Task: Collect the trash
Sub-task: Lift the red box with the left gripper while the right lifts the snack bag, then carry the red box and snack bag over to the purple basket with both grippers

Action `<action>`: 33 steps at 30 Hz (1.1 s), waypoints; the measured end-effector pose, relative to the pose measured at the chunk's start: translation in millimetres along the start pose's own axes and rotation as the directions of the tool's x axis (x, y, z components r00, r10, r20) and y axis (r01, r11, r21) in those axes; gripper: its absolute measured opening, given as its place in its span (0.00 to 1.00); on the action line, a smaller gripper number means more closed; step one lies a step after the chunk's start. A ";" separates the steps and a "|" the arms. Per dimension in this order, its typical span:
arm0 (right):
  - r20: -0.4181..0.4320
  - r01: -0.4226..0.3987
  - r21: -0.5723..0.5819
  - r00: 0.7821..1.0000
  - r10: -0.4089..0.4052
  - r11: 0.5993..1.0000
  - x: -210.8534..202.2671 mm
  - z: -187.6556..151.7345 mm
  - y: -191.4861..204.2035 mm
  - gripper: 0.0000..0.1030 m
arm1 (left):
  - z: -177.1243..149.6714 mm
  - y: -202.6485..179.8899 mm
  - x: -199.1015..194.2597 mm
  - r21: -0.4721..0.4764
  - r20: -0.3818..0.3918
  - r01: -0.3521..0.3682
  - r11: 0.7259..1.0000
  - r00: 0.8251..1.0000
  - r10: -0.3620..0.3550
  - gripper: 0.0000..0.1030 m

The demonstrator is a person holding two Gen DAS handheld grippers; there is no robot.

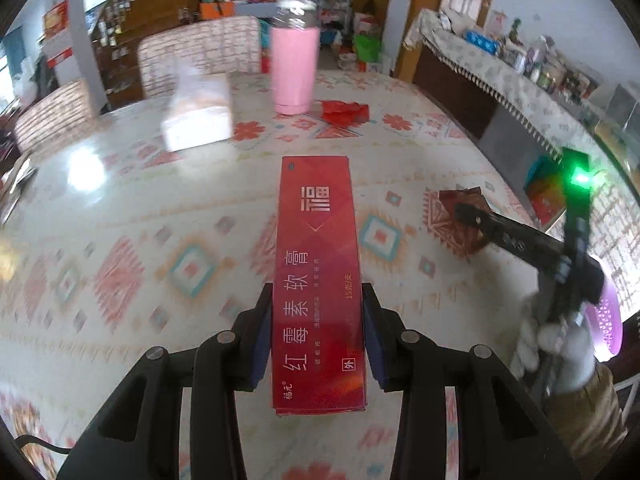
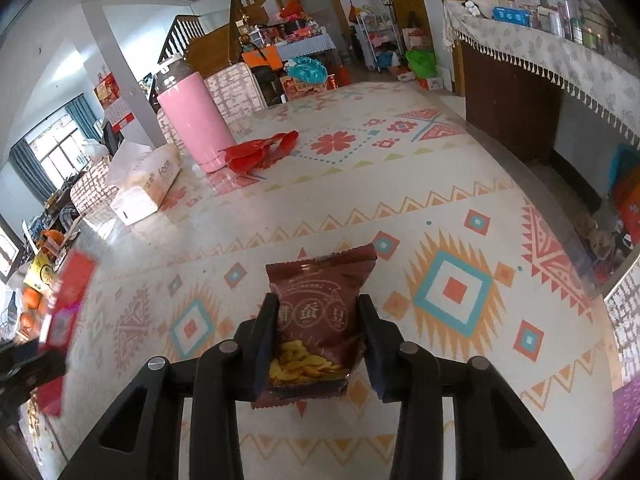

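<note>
My left gripper [image 1: 317, 300] is shut on a long red ointment box [image 1: 316, 264] and holds it above the patterned tablecloth [image 1: 120, 240]. My right gripper [image 2: 318, 308] is shut on a dark brown snack packet [image 2: 320, 312], also above the cloth. In the left wrist view the right gripper [image 1: 460, 210] shows at the right with the brown packet [image 1: 460, 224] in it. In the right wrist view the red box [image 2: 68, 300] shows blurred at the left edge. A crumpled red wrapper [image 1: 344, 114] lies on the table beside the pink tumbler; it also shows in the right wrist view [image 2: 260, 152].
A tall pink tumbler [image 2: 192, 120] and a white tissue box [image 2: 144, 184] stand at the far side of the table. Padded chairs [image 1: 200, 52] stand behind. A dark sideboard [image 2: 512, 112] with a fringed cloth runs along the right. Oranges [image 2: 30, 300] lie at the left.
</note>
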State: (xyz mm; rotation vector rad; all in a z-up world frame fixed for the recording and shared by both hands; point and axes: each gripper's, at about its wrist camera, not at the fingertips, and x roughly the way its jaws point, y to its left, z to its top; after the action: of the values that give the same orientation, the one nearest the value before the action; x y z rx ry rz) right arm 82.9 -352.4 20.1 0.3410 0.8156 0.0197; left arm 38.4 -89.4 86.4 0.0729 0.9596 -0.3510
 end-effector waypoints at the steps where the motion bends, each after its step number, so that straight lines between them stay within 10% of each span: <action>1: 0.004 0.000 0.001 1.000 0.000 1.000 -0.8 -0.2 -0.3 0.41 | -8.9 6.8 -13.7 -0.022 0.020 -0.003 1.000 1.000 0.004 0.38; 10: -0.001 0.043 -0.024 0.999 -0.043 0.999 -16.6 -19.7 12.2 0.41 | -69.0 46.9 -82.2 -0.174 0.123 -0.060 0.983 0.989 0.082 0.38; 18: -0.030 -0.081 -0.017 0.996 0.081 0.997 -84.7 -86.8 45.8 0.41 | -105.3 57.3 -103.6 -0.193 0.172 -0.129 0.973 0.972 0.163 0.38; 33: 0.047 -0.075 -0.020 0.996 0.076 0.997 -170.4 -174.3 110.1 0.41 | -169.3 106.4 -157.1 -0.219 0.256 -0.158 0.963 0.943 0.213 0.38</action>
State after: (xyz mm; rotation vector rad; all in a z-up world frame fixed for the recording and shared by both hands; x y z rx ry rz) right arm -146.9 -222.8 64.3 0.3533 0.7546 0.0892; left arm -142.6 88.0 106.5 -0.0644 0.6968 -0.0860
